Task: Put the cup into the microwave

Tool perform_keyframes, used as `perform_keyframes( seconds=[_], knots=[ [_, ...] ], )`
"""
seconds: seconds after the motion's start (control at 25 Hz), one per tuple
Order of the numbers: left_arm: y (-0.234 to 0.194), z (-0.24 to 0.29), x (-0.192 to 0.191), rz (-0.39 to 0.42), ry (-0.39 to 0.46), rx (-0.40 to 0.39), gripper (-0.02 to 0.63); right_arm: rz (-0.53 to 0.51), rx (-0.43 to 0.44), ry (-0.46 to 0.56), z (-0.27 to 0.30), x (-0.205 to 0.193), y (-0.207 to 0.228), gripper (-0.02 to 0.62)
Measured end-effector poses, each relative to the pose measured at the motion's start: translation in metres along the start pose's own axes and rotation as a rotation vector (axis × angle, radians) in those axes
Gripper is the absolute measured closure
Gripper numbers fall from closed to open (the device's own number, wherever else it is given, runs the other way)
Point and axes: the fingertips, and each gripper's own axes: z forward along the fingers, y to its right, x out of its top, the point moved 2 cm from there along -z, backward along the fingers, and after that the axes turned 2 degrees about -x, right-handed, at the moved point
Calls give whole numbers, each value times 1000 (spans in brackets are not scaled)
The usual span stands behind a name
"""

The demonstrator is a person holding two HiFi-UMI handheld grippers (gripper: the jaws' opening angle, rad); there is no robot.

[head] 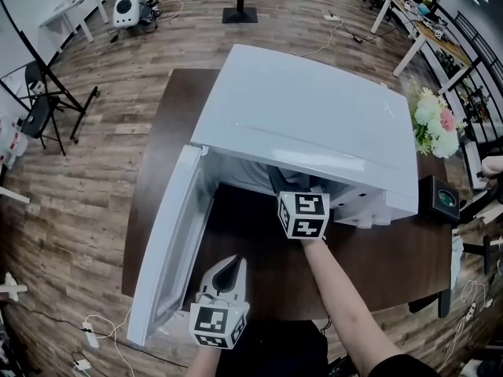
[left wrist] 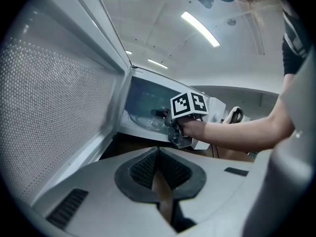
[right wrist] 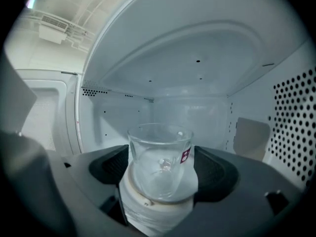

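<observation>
At the table's [head: 393,250] front edge, the left gripper [head: 229,269] waits, jaws together and empty, beside the open door [head: 169,242]. The right gripper [right wrist: 160,181] clamps the glass cup [right wrist: 159,152] inside the microwave [head: 314,116]. It should probably settle level on the cavity floor before release.

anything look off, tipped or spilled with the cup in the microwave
Nothing stands out. The glass cup is upright in the right gripper, inside the microwave. It looks empty, with no spill or crack visible. The door stands wide open.
</observation>
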Motion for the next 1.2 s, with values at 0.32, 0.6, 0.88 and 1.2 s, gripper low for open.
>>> perform_keyframes(
  seconds=[0.32,0.6,0.88,1.2],
  knots=[
    [4,-5,3,17,5,-20,598,25,-11,-8,-15,-6,1,225],
    [11,-8,3,23,10,-37,598,58,2,-33,-30,-14,0,225],
    [17,-9,10,32,23,-44,598,94,39,-51,-54,-12,-2,227],
    [23,-8,25,30,63,-24,598,182,89,-26,-88,-3,-2,229]
  ],
)
